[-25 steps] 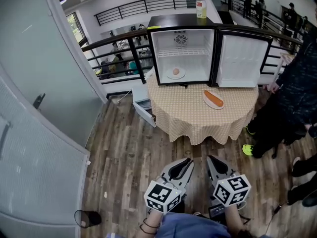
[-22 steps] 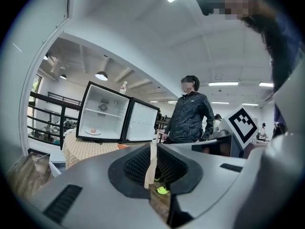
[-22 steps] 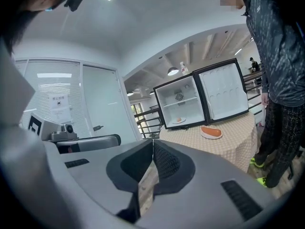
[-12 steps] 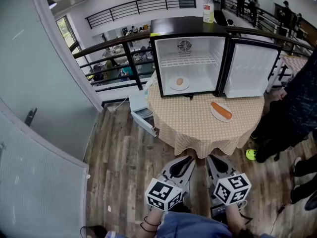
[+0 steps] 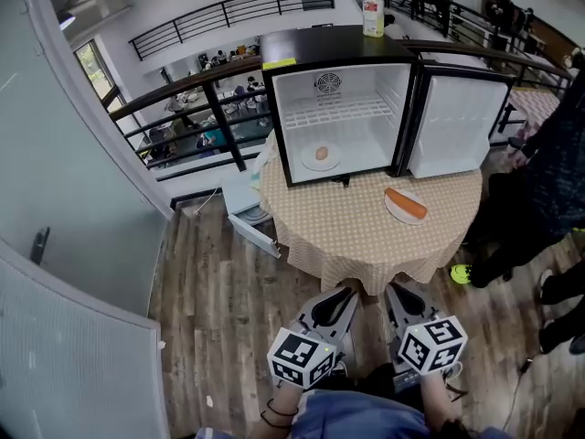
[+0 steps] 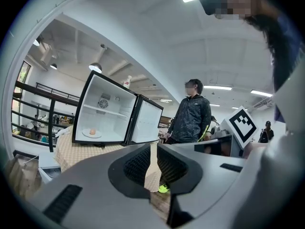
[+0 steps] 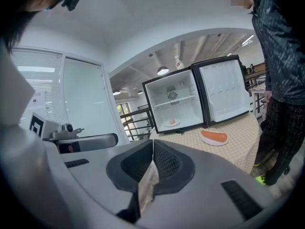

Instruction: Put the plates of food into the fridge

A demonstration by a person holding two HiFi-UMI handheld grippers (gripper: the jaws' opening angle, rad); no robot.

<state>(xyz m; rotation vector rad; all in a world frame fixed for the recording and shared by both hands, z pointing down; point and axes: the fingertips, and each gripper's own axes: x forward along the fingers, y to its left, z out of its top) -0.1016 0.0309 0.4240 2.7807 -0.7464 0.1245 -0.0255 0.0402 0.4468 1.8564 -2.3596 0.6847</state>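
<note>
A small black fridge (image 5: pixel 338 99) stands open on a round table (image 5: pixel 366 231) with a checked cloth. Inside it, on the floor of the compartment, lies a white plate with an egg-like piece of food (image 5: pixel 321 156). A second white plate with a sausage (image 5: pixel 405 205) rests on the table in front of the fridge door (image 5: pixel 452 126). My left gripper (image 5: pixel 340 298) and right gripper (image 5: pixel 398 296) are both shut and empty, held low side by side, well short of the table. The sausage plate (image 7: pixel 214 137) and the fridge (image 6: pixel 102 113) also show in the gripper views.
A person in dark clothes (image 5: pixel 548 181) stands at the table's right side. A bottle (image 5: pixel 372 9) sits on top of the fridge. A black railing (image 5: pixel 196 99) runs behind the table, a glass wall (image 5: pixel 64 245) is at left, and a white box (image 5: pixel 247 213) lies beside the table.
The view has shifted a little: the table and fridge now sit slightly closer and more to the left. Both grippers stay shut and in the same place before me.
</note>
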